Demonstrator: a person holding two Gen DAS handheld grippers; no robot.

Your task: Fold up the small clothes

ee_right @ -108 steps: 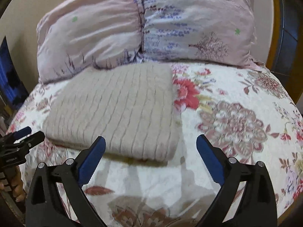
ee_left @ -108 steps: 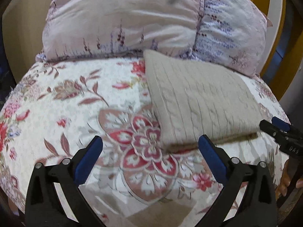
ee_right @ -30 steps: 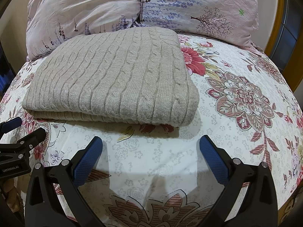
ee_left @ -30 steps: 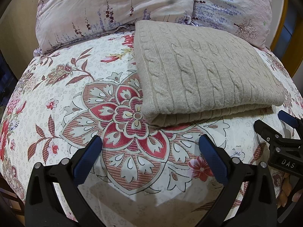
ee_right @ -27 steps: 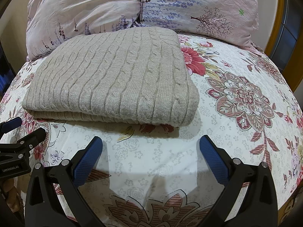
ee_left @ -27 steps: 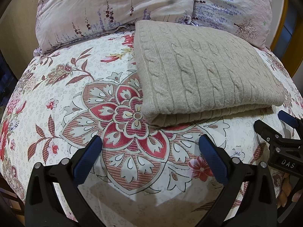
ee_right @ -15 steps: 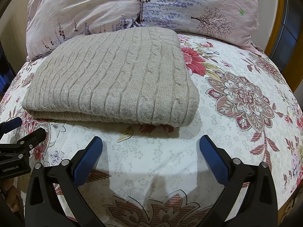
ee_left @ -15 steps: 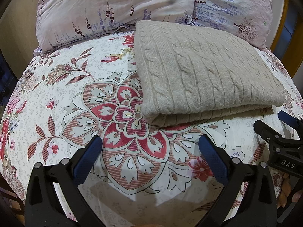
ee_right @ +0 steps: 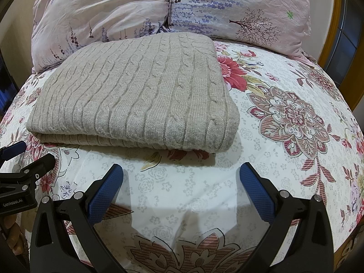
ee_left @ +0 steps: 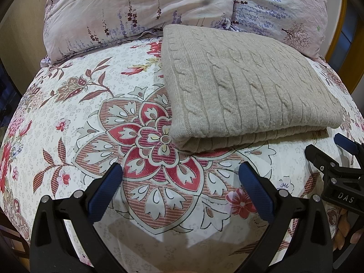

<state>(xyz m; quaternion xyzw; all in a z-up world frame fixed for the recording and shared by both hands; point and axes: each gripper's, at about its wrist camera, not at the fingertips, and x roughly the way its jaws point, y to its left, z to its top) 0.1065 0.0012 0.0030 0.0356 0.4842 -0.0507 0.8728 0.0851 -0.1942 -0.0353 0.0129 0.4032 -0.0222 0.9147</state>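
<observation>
A beige cable-knit sweater (ee_left: 245, 91) lies folded into a flat rectangle on the floral bedspread (ee_left: 79, 118), its folded edge toward me. It also shows in the right wrist view (ee_right: 136, 95). My left gripper (ee_left: 180, 179) is open and empty, a little in front of the sweater's near left corner. My right gripper (ee_right: 180, 179) is open and empty, in front of the sweater's near right part. Each gripper shows at the edge of the other's view: the right gripper (ee_left: 336, 157), the left gripper (ee_right: 25, 159).
Two pale pink floral pillows (ee_right: 102, 11) (ee_right: 238, 6) stand behind the sweater at the head of the bed. A yellow wooden frame (ee_right: 334, 27) runs along the right side. The bedspread (ee_right: 295, 118) to the right of the sweater is flat.
Over the last second nothing has visibly moved. Since 3.6 s ago both grippers have come closer to the folded sweater.
</observation>
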